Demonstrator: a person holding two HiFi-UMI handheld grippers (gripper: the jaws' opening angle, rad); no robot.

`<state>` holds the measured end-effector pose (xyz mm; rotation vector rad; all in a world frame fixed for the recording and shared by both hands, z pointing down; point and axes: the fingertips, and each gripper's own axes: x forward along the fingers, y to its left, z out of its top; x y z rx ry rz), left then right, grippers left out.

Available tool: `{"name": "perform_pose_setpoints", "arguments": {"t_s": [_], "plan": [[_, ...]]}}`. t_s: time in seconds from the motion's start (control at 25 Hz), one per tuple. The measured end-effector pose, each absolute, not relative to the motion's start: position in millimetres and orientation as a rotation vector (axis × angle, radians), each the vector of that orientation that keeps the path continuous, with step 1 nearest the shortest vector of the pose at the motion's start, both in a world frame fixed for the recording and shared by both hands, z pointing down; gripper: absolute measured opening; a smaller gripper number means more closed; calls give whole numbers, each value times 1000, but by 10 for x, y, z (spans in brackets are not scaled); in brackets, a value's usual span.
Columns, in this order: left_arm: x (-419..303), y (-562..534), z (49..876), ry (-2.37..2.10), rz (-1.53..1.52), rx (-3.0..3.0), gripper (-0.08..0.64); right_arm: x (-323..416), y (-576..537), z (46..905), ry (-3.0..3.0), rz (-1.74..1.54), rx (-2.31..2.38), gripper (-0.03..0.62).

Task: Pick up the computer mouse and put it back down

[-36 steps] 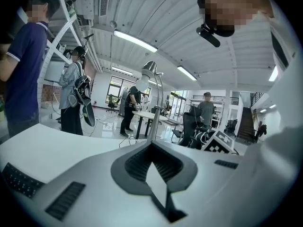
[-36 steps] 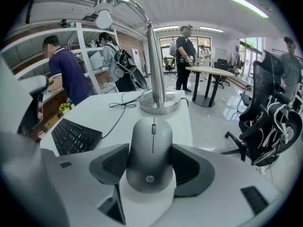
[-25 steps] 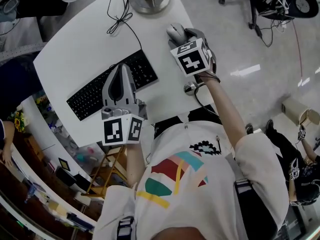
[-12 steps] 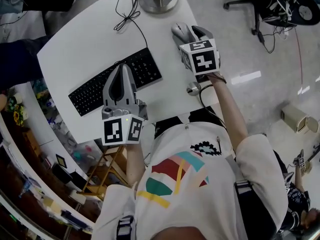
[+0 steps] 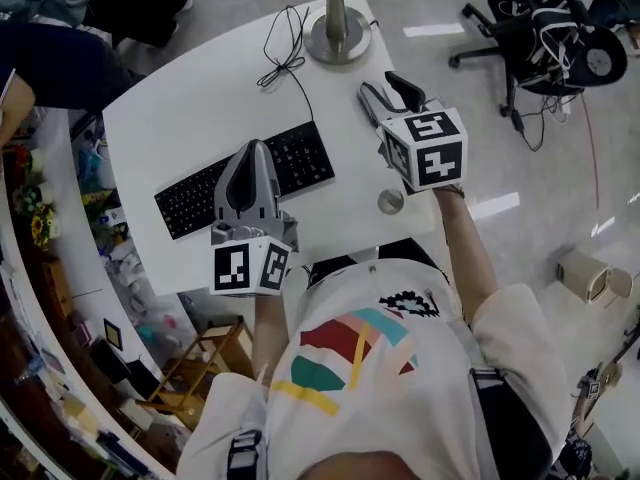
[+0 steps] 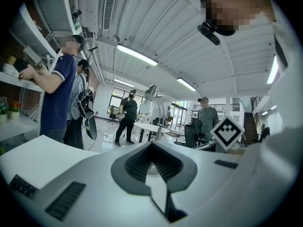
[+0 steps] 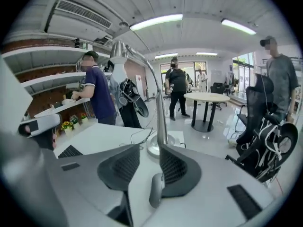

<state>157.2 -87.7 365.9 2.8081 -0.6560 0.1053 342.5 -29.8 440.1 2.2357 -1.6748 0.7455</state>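
The grey computer mouse [image 5: 372, 100] lies on the white desk [image 5: 190, 118], right of the keyboard. My right gripper [image 5: 385, 90] hangs above it, its jaws closing on empty air. In the right gripper view the mouse [image 7: 155, 189] shows small and far below, in line with the gap of the right gripper [image 7: 149, 150] and touched by neither pad. My left gripper [image 5: 254, 148] hovers over the black keyboard [image 5: 200, 193] and holds nothing. In the left gripper view the pads of the left gripper [image 6: 151, 145] meet at their tips.
A lamp base [image 5: 338, 38] with its pole stands at the desk's far edge, and a black cable [image 5: 285, 63] runs from it toward the keyboard. A small round fitting [image 5: 390, 201] sits at the near edge. An office chair [image 5: 560, 38] stands at right, and people stand about the room.
My right gripper has lifted off the mouse, which stays on the desk. The left gripper has also risen a little over the keyboard.
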Motion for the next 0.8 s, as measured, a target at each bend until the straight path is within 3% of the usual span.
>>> {"name": "perform_pose_setpoints", "arguments": {"t_s": [0.08,0.48,0.8], "plan": [[1427,-872,3530,-673,96,2820,44,3351,-225,4085,-1673,677,2310,19],[820,-1108,2704,-847,-126,2862,44,2422,-504,2556,-2111,287,2339,12],[625,-1061,2368,-883,-260,2862,44,1600,-660,2262,-2236,-3,2084,12]]}}
